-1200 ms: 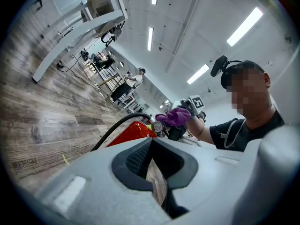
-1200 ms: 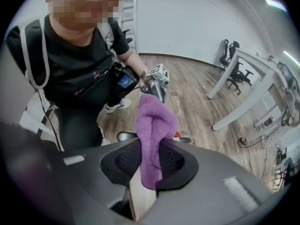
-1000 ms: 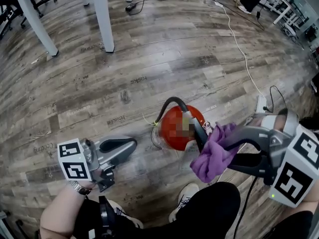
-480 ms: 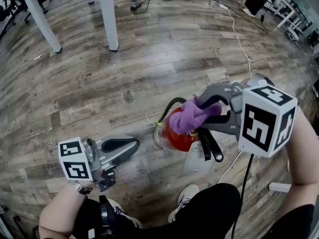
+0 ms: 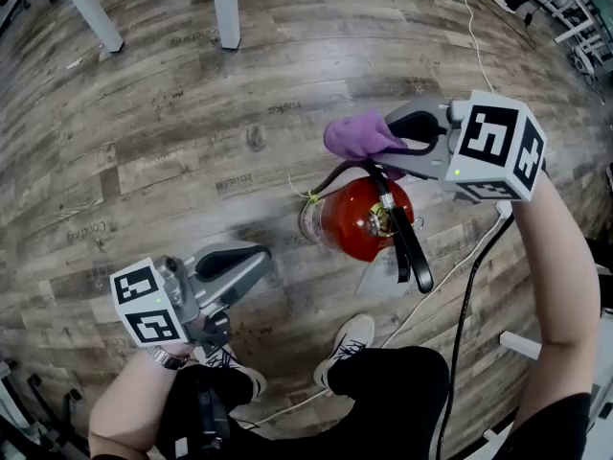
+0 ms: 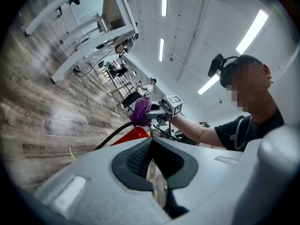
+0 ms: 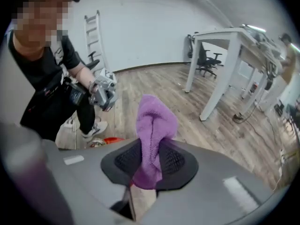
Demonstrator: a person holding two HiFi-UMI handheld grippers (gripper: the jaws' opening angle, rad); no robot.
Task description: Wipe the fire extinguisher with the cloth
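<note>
A red fire extinguisher [image 5: 362, 220] stands on the wooden floor, with a black hose [image 5: 329, 184] and black handle [image 5: 408, 242]. My right gripper [image 5: 391, 147] hangs over its far top side, pointing left and down, shut on a bunched purple cloth [image 5: 356, 134]. The cloth [image 7: 154, 121] sticks up from between the pads of my right gripper [image 7: 150, 156], with a sliver of the extinguisher [image 7: 110, 139] below it. My left gripper [image 5: 259, 259] stays low at the left, apart from the extinguisher, pointing toward it. In its own view the left gripper [image 6: 151, 144] has its jaw tips together with nothing held, and the extinguisher [image 6: 133, 136] shows beyond.
White table legs [image 5: 226, 8] stand at the far side. A white cable [image 5: 450, 266] runs over the floor at the right of the extinguisher. The person's shoe [image 5: 349, 341] rests just in front of it. A ladder [image 7: 92, 36] and a desk with chairs [image 7: 234, 46] stand further off.
My right gripper carried the cloth from the near right of the extinguisher up and over to its far top side, rolling as it went. The left gripper barely moved.
</note>
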